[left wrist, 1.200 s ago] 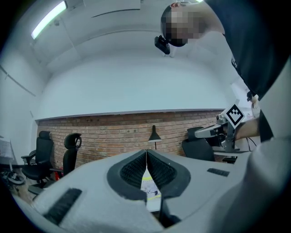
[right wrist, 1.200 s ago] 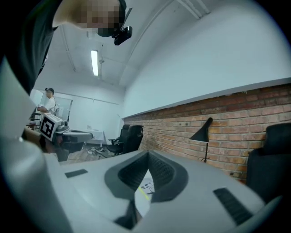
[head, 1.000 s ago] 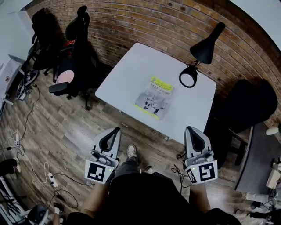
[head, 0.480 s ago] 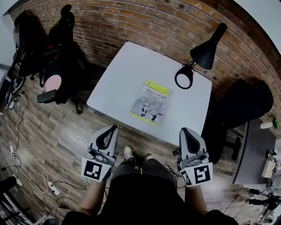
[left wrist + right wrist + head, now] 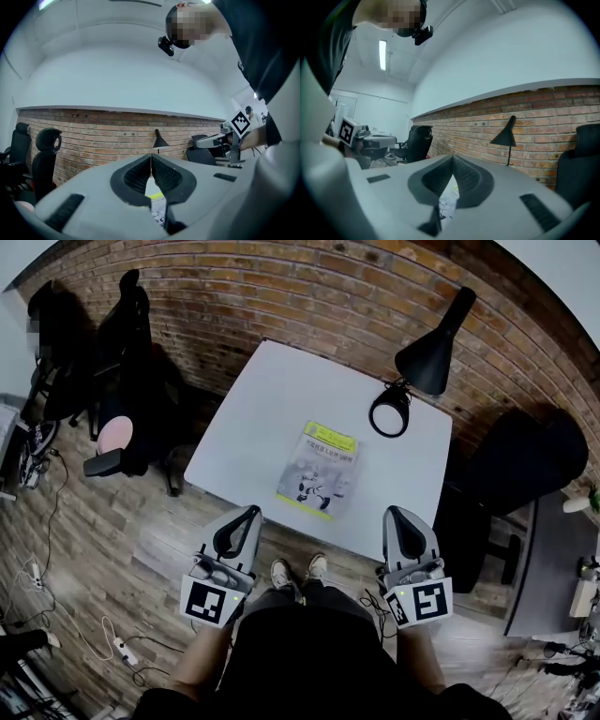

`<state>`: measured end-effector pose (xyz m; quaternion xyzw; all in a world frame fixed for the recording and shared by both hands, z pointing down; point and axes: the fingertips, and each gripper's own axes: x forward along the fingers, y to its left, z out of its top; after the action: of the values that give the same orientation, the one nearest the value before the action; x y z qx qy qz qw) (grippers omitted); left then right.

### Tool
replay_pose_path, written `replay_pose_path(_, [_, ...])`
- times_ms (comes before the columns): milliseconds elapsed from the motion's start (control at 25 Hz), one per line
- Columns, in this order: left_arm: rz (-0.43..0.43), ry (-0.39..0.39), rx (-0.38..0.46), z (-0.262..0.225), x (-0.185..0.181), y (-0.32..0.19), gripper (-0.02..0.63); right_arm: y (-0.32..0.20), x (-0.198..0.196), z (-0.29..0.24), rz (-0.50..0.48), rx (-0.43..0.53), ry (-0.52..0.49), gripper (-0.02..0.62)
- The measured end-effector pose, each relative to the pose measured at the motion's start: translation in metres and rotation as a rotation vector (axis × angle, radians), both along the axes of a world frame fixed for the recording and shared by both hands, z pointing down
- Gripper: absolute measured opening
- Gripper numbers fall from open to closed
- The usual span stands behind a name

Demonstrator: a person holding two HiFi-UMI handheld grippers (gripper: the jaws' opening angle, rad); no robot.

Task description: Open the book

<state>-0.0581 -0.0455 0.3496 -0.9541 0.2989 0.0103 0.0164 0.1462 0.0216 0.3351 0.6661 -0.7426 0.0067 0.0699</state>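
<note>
**A:** What's nearest?

**B:** The grey plastic left gripper (image 5: 248,515) and its grey right gripper (image 5: 396,514) twin. Both are clenched on nothing, just short of the white square table (image 5: 272,399).

**A:** And the book?

**B:** The closed yellow-and-grey paperback book (image 5: 319,470) lies flat on the table at twelve o'clock, between them. A black cone-shaded desk lamp (image 5: 417,367) stands at one o'clock of it, before the red brick wall (image 5: 281,292).

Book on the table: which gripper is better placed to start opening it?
Left, narrowly. The left gripper sits nearer the closed book than the right gripper; both are shut and short of the table.
</note>
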Motion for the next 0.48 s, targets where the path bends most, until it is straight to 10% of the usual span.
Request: replay_pose_path(480, [-0.069, -0.039, -0.046, 0.013, -0.008, -0.005, 0.027, -0.034, 0.033, 0.096, 0.047, -0.163, -0.067, 0.015])
